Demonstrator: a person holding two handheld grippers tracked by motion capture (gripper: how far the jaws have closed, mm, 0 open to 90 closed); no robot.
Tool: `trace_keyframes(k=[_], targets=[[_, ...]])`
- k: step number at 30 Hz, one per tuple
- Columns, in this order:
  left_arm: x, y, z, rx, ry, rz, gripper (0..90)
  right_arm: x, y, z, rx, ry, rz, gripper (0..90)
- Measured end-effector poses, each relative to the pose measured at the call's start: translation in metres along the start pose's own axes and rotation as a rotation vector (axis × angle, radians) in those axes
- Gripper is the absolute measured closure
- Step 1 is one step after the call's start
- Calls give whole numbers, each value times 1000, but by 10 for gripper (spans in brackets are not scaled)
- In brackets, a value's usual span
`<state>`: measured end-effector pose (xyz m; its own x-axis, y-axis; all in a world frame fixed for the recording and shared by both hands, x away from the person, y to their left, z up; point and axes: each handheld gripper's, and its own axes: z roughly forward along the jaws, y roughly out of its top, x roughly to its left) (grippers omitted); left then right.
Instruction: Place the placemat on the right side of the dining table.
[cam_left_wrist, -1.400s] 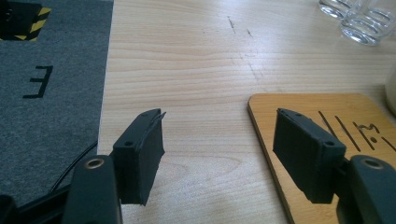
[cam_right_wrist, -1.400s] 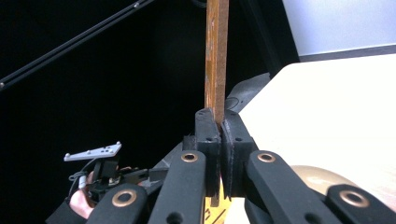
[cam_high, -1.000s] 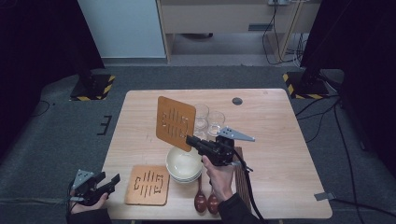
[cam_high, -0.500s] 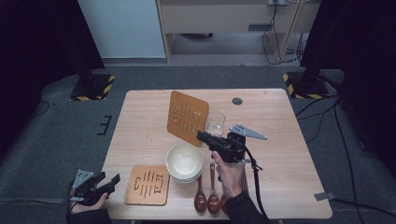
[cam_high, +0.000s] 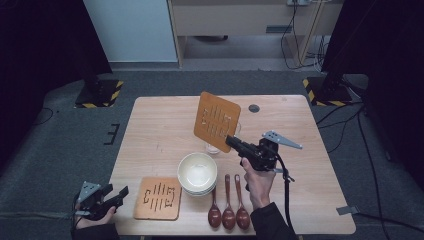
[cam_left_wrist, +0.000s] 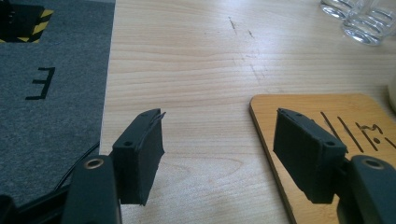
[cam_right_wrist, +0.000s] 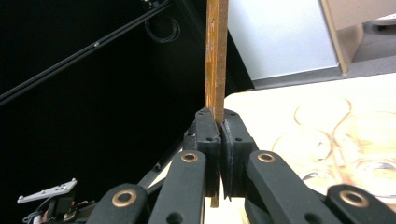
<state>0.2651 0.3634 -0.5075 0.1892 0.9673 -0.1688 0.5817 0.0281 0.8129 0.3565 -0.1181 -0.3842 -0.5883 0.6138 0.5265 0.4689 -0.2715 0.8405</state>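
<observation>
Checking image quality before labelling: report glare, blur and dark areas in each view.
High view: table evenly lit, surroundings dark, slightly soft. Left gripper view: sharp wood grain, glasses gleaming. Right gripper view: left half black, glasses blurred and washed out, held wooden mat sharp.

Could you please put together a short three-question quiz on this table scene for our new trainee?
1. True or false: the right gripper has its jaws shut on a wooden mat held up above the table.
2. How many wooden spoons lie near the front edge, beside the stack of bowls?
3. Where is the left gripper? A) off the table's front left corner, jaws open on nothing; B) clamped on the bowls; C) lifting a glass.

Key
1. True: in the right gripper view the jaws pinch the mat's edge.
2. Three.
3. A: it is beside the second mat, which lies flat on the table.
</observation>
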Motion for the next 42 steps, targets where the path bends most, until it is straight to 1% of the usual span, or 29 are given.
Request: trace_keyframes(k=[6, 16, 23, 29, 42], targets=[[0, 0, 0, 1, 1, 0, 323, -11, 5, -11, -23, -26, 12, 877], [0, 0, 0, 1, 2, 0, 323, -28, 11, -27, -40, -76, 24, 877], [0, 0, 0, 2, 3, 1, 322, -39, 15, -38, -48, -109, 24, 876], [0, 0, 1, 3, 3, -1, 323, -45, 18, -44, -55, -127, 27, 877], [0, -1, 1, 3, 3, 0, 323, -63, 21, -60, -61, -179, 46, 876]])
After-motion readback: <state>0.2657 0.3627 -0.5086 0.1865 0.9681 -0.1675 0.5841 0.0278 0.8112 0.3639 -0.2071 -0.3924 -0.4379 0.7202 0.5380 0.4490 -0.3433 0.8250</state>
